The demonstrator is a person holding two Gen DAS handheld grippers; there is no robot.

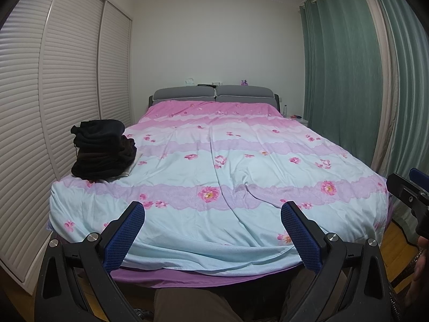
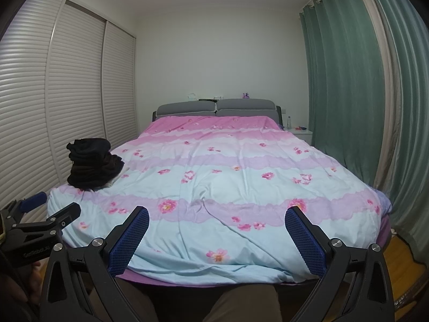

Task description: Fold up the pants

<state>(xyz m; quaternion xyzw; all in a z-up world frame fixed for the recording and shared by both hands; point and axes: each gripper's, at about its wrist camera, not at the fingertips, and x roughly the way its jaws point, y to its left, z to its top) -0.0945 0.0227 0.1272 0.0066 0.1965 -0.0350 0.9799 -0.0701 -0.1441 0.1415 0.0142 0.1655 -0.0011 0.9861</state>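
The bed (image 1: 214, 161) fills both views, covered edge to edge by a floral quilt (image 2: 214, 187) in pink, lilac and pale blue bands, lying mostly flat with a few creases near its foot. Slatted wardrobe doors (image 1: 53, 94) stand along its left side and green curtains (image 2: 348, 94) hang on the right. A grey headboard (image 1: 214, 94) closes the far end, with small items on its ledge too small to identify.

The pants (image 1: 103, 151) sit as a dark heaped pile on the near left corner of the quilt, resting partly on a pale cloth (image 1: 131, 170). You hold nothing from that pile.

Your left claw (image 1: 213, 234) hovers at the foot of the bed with its 2 blue pads spread wide and nothing between them. Your right claw (image 2: 217, 237) is likewise released and empty, beside the left one and well apart from the pile.

Your knees (image 1: 193, 306) in brown fabric show beneath both claws. A bottle (image 2: 289, 122) stands on the nightstand (image 2: 303, 133) at the far right.
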